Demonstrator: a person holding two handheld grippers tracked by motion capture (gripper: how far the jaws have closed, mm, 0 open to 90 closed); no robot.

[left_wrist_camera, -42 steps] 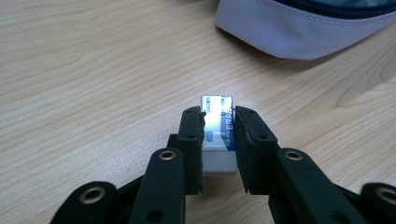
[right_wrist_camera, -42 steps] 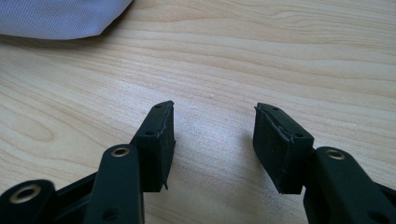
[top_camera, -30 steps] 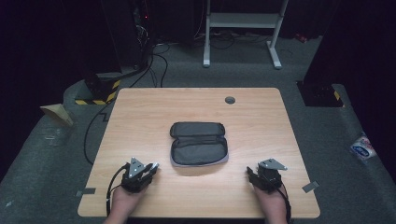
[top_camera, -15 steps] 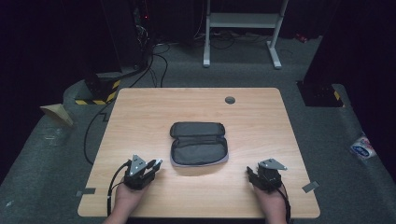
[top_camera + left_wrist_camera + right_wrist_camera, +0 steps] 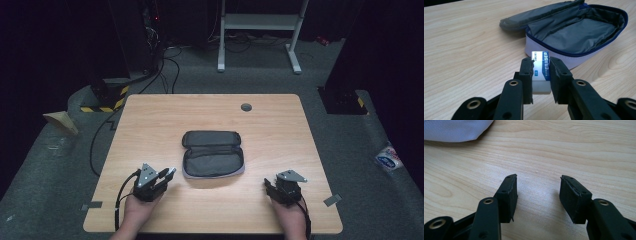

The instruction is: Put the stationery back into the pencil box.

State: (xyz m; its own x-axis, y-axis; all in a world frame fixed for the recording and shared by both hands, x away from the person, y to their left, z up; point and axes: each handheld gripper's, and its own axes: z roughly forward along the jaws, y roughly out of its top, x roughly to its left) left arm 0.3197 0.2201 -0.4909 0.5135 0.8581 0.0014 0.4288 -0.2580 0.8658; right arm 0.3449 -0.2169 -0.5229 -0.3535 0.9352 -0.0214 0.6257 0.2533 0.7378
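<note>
Two tools: both low over the bench (image 5: 150, 130)
Left tool (image 5: 541, 72): clamped on eraser (image 5: 540, 68), aimed at pencil case (image 5: 213, 154)
Right tool (image 5: 537, 195): jaws apart, empty, right of case

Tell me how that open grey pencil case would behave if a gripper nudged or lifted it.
The pencil case looks like soft fabric with creased lining, so it would probably sag and fold when lifted. Open and seemingly empty, it is likely light and would slide on the smooth table rather than tip.

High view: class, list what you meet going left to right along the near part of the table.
left gripper holding an eraser → open pencil case → right gripper, jaws apart and empty.
</note>
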